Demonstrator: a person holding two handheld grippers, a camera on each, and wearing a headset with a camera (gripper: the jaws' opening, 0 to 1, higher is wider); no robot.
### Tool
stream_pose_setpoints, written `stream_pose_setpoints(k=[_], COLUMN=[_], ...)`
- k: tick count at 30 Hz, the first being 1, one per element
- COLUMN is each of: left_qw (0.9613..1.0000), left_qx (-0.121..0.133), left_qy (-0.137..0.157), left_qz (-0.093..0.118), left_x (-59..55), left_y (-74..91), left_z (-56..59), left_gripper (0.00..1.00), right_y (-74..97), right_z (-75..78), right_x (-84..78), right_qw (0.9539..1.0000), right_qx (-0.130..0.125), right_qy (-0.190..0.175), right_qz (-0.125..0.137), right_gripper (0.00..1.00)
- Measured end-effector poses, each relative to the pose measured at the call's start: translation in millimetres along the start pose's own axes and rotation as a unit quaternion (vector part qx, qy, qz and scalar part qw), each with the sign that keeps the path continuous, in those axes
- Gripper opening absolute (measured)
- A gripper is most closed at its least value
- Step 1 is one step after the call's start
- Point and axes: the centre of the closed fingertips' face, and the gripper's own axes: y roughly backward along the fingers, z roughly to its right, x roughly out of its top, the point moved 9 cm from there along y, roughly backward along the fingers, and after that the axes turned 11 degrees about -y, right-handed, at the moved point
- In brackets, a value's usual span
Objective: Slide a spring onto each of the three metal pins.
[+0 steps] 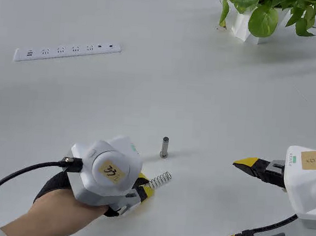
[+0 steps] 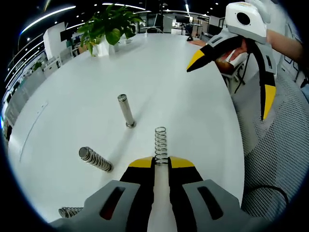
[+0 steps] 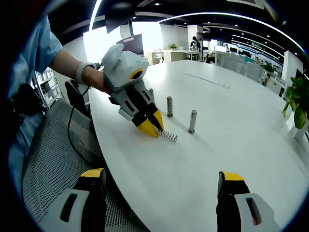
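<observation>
White table (image 1: 149, 95) bore an upright pin (image 1: 165, 147); near it the left gripper (image 1: 146, 189) pinched a spring (image 1: 160, 179) by one end, probably right for something so light and bendy; the right gripper (image 1: 221, 206) gaped empty.

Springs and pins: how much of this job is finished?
One pin is already sprung, and a second pin seems so too. The left gripper is shut on a loose spring near the bare pin. Left: slide it onto that pin. The right gripper is open.
</observation>
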Motion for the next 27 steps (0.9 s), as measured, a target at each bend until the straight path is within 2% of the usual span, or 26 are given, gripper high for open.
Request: stream_pose_setpoints(k=[8, 10, 14, 19, 27], left_qw=[0.9993, 0.9986, 0.9977, 0.997, 0.9954], left_qx=[0.013, 0.014, 0.019, 0.023, 0.019], left_qy=[0.016, 0.024, 0.034, 0.04, 0.037], left_qz=[0.031, 0.046, 0.056, 0.061, 0.086], left_x=[0.9, 1.2, -2.1, -8.6, -14.9], left_y=[12.0, 16.1, 23.5, 33.3, 52.6], left_z=[-0.8, -0.6, 0.1, 4.3, 16.0], left_gripper=[0.07, 0.07, 0.07, 0.07, 0.07], right_y=[-1.0, -1.4, -3.0, -5.8, -12.3], right_z=[-0.5, -0.4, -0.4, -2.7, -3.9], right_x=[4.4, 6.3, 9.3, 15.0, 24.1], right_qw=[1.0, 0.9999, 0.9999, 0.9996, 0.999], right_qx=[0.006, 0.008, 0.011, 0.018, 0.037], right_qy=[-0.001, 0.001, 0.01, 0.021, 0.025], right_qz=[0.007, 0.008, 0.002, -0.001, 0.006], right_gripper=[0.96, 0.96, 0.95, 0.95, 0.95])
